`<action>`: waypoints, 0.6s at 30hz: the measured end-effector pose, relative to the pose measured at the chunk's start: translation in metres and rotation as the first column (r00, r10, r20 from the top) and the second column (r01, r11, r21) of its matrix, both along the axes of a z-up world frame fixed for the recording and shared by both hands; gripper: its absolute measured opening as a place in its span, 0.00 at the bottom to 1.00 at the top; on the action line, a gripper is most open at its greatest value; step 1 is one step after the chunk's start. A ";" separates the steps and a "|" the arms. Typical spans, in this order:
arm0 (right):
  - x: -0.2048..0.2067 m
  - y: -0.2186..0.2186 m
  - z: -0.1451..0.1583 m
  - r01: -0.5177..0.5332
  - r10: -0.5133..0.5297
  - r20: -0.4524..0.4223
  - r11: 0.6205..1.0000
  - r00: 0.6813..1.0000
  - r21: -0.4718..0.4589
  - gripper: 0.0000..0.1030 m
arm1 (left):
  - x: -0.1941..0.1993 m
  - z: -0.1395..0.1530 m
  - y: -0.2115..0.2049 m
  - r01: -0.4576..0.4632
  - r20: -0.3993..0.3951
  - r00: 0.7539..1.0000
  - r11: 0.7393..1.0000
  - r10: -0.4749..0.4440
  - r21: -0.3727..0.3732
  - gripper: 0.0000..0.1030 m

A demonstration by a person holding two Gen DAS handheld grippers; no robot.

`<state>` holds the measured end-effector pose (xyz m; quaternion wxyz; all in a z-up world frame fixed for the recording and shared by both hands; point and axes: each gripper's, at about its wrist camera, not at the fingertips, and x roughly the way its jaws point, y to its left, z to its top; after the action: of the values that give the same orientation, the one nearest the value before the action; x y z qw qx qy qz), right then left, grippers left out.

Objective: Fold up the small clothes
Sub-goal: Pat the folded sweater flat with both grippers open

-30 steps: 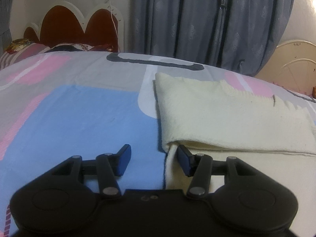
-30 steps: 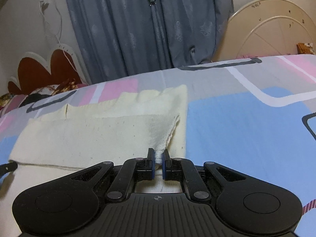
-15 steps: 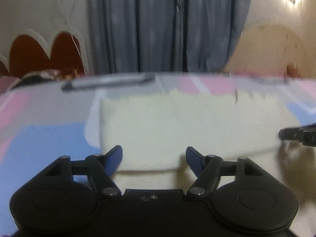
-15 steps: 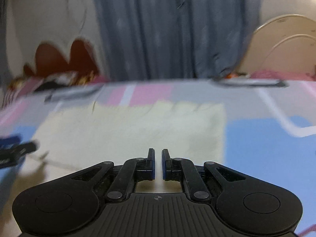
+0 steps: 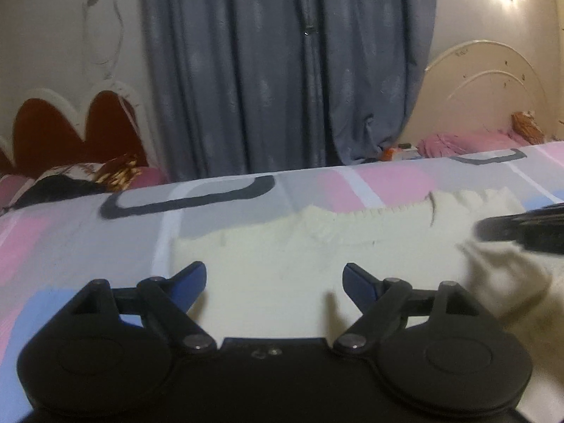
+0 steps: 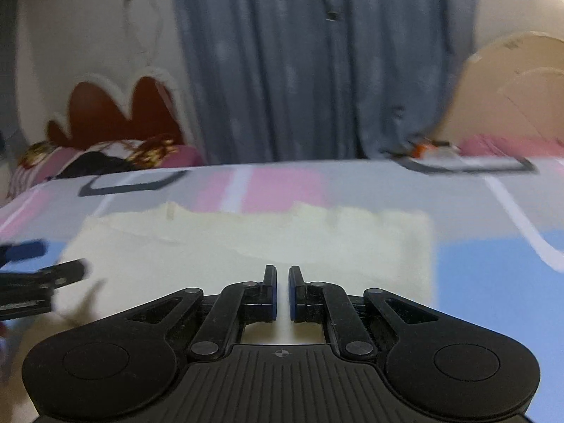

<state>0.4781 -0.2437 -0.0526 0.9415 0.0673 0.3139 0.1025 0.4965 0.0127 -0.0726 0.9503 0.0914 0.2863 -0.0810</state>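
Note:
A cream knit garment lies folded flat on the patterned bed sheet, its scalloped edge toward the curtain. My left gripper hovers over the garment's near left part. Its jaws are opening wide and nothing is between them. My right gripper is over the garment near its middle, pads shut with only a thin slit and no cloth seen pinched. Each gripper shows in the other's view: the right gripper at the right edge, the left gripper at the left edge.
A grey-blue curtain hangs behind the bed. A red scalloped headboard with pillows stands at the left, and a cream arched headboard at the right. Bare sheet lies to the right of the garment.
The left jaws have spread much wider. A second ago the right pads pinched a corner of the cloth; now no cloth shows between them. Both grippers have drawn back and swung over the garment.

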 end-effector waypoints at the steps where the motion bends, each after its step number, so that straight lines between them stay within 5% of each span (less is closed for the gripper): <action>1: 0.006 0.009 -0.002 -0.019 0.019 0.001 1.000 1.000 -0.001 0.06 | 0.009 -0.007 -0.002 -0.001 -0.020 1.000 1.000 0.002 0.013 0.81; 9: 0.051 0.047 -0.032 -0.076 0.077 -0.036 0.996 0.996 0.042 0.06 | 0.036 -0.031 0.024 -0.057 -0.099 0.994 0.994 0.047 -0.097 0.88; 14: 0.050 0.065 -0.028 -0.102 0.102 -0.009 0.993 0.995 0.052 0.06 | 0.037 -0.026 0.021 -0.039 -0.085 0.996 0.995 0.031 -0.096 0.86; 18: 0.045 0.071 -0.032 -0.136 0.136 -0.005 0.990 0.991 -0.036 0.06 | 0.035 -0.028 0.033 -0.038 -0.090 0.995 0.995 0.029 -0.095 0.88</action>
<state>0.5229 -0.1730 -0.0848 0.9330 0.0288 0.3206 0.1609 0.5315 0.0456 -0.1009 0.9412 0.0365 0.3255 -0.0827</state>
